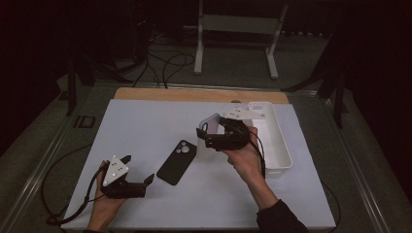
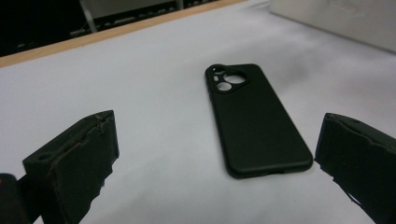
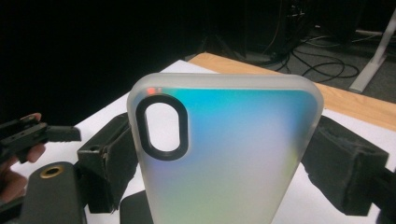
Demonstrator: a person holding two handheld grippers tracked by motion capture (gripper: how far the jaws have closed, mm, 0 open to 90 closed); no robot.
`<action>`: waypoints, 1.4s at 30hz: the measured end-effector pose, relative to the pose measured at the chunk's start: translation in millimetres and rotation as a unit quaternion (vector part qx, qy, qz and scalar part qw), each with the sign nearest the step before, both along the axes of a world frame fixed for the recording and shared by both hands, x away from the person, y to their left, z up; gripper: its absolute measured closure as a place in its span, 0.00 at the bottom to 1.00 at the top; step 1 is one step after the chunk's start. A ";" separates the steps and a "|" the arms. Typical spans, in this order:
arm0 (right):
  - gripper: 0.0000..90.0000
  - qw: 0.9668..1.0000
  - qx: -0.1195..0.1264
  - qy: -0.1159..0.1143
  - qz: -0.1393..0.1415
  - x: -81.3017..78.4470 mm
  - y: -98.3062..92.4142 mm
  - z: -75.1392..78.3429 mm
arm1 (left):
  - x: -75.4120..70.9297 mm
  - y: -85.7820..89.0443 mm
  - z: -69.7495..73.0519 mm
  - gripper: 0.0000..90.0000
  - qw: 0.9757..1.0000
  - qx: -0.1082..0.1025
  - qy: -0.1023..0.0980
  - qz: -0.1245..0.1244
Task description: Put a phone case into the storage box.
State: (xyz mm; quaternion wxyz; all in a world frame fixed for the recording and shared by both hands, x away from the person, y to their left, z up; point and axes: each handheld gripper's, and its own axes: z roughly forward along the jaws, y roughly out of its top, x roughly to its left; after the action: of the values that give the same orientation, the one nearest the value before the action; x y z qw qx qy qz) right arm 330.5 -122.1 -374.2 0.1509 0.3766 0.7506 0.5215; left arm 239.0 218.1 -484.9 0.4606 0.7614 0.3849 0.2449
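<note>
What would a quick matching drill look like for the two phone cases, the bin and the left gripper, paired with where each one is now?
Things:
1. matte black phone case
2. frosted iridescent phone case
3. white rectangular plastic bin
4. left gripper

States:
A. held between the jaws of the right gripper, raised off the table
B. open, holding nothing, near the table's front left
C. lying flat on the white table, untouched
D. standing at the table's right edge

Pairs: 1-C, 2-A, 3-D, 4-B
</note>
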 end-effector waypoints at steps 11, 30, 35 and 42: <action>0.18 1.000 0.016 0.000 -0.013 12.1 -14.8 7.3 | -2.5 4.1 -5.2 0.00 1.000 0.008 -0.003 0.009; 0.18 0.998 0.024 0.002 -0.061 38.5 -44.8 11.0 | -0.7 7.7 -8.9 0.00 1.000 0.002 -0.001 0.015; 0.18 0.997 0.025 0.003 -0.070 45.7 -49.8 11.3 | -0.9 6.7 -9.8 0.00 1.000 0.003 0.001 0.013; 0.18 0.997 0.020 0.000 -0.080 56.0 -53.6 12.3 | -1.1 7.1 -10.0 0.00 1.000 0.001 0.000 0.015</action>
State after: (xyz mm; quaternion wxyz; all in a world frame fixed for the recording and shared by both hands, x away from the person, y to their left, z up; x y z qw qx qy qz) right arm 386.5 -175.7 -361.8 0.1848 0.4384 0.7074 0.5228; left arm 237.8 225.2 -494.9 0.4564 0.7561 0.3956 0.2522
